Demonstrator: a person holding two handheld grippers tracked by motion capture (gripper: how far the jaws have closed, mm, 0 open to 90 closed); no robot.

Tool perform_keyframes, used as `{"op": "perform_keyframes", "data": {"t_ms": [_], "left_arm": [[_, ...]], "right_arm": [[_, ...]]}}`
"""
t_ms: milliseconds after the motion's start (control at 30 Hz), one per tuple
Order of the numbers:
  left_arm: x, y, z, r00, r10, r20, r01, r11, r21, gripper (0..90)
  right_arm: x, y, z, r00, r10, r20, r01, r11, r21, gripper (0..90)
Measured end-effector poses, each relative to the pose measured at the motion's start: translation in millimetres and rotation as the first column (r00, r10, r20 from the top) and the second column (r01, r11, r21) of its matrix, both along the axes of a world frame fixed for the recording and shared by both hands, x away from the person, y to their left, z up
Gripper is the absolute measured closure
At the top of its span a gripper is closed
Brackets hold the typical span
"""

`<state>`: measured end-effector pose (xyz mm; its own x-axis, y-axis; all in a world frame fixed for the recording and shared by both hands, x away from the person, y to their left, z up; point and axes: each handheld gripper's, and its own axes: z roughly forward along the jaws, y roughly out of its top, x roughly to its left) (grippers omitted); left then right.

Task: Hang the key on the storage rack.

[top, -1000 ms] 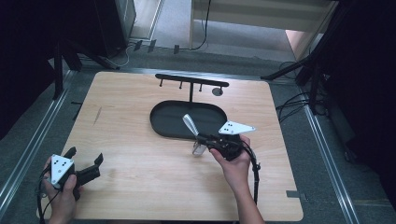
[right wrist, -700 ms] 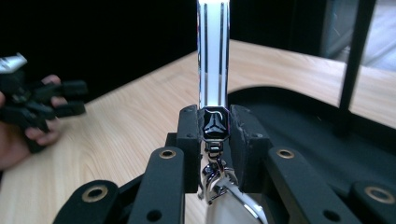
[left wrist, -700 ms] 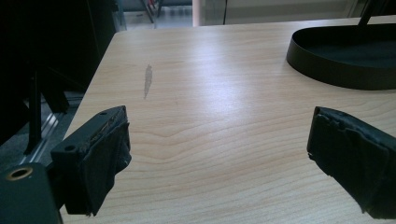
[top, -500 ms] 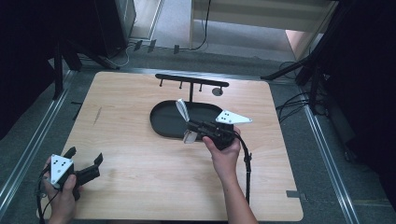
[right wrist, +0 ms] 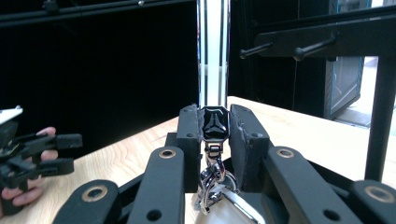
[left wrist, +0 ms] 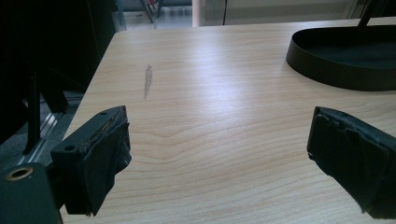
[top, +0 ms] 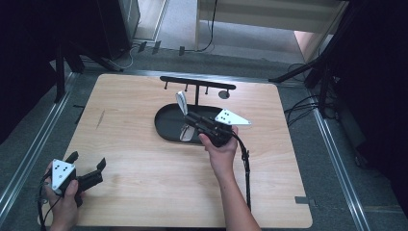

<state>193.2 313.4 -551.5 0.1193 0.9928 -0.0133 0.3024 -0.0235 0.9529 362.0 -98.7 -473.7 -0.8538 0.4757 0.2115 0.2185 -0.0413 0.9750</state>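
Observation:
My right gripper (top: 191,120) hangs over the black oval tray (top: 163,126) and is shut on a keychain. In the right gripper view the jaws (right wrist: 215,114) pinch its black fob (right wrist: 215,122). A metal swivel clasp (right wrist: 212,177) dangles below the fob, and a pale strap (right wrist: 214,51) rises above it. The high view shows that pale strap (top: 181,102) sticking up past the fingertips. My left gripper (top: 87,161) rests open near the table's front left corner. Nothing sits between its fingers (left wrist: 95,154).
A black rack (top: 197,85) with several short pegs stands on a post behind the tray. Its pegs (right wrist: 299,49) appear at the upper right of the right gripper view. The tray's rim (left wrist: 327,70) lies far right of the left gripper. A cable (top: 246,168) trails along the right forearm.
My right gripper has carried the keychain forward and left, from the tray's near right rim to over the tray, nearer the rack. The left gripper has stayed put.

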Motion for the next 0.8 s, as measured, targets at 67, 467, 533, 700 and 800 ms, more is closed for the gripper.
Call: {"op": "perform_keyframes", "data": {"t_ms": [67,467,533,700,800], "left_arm": [[-0.1,0.0,0.0,1.0000,-0.001,0.000,0.001,1.0000,0.000,6.3],[0.0,0.4,0.0,1.0000,-0.003,0.000,0.003,1.0000,-0.007,6.3],[-0.1,0.5,0.0,1.0000,-0.003,-0.001,0.003,1.0000,-0.005,6.3],[0.0,0.5,0.1,1.0000,-0.004,-0.001,0.004,1.0000,-0.004,6.3],[0.0,0.5,0.0,1.0000,-0.003,-0.001,0.003,1.0000,-0.003,6.3]], "right_arm": [[1.7,0.3,-1.0,0.9999,-0.004,-0.009,0.004,1.000,0.006,75.5],[30.4,5.4,-13.3,0.9945,-0.062,-0.084,0.064,0.998,0.022,75.4],[33.3,5.2,-14.8,0.9928,-0.072,-0.096,0.074,0.997,0.017,75.5],[39.9,4.2,-16.6,0.9894,-0.079,-0.122,0.084,0.996,0.036,75.5],[43.8,3.8,-17.3,0.9875,-0.083,-0.134,0.088,0.996,0.031,75.4]]}}
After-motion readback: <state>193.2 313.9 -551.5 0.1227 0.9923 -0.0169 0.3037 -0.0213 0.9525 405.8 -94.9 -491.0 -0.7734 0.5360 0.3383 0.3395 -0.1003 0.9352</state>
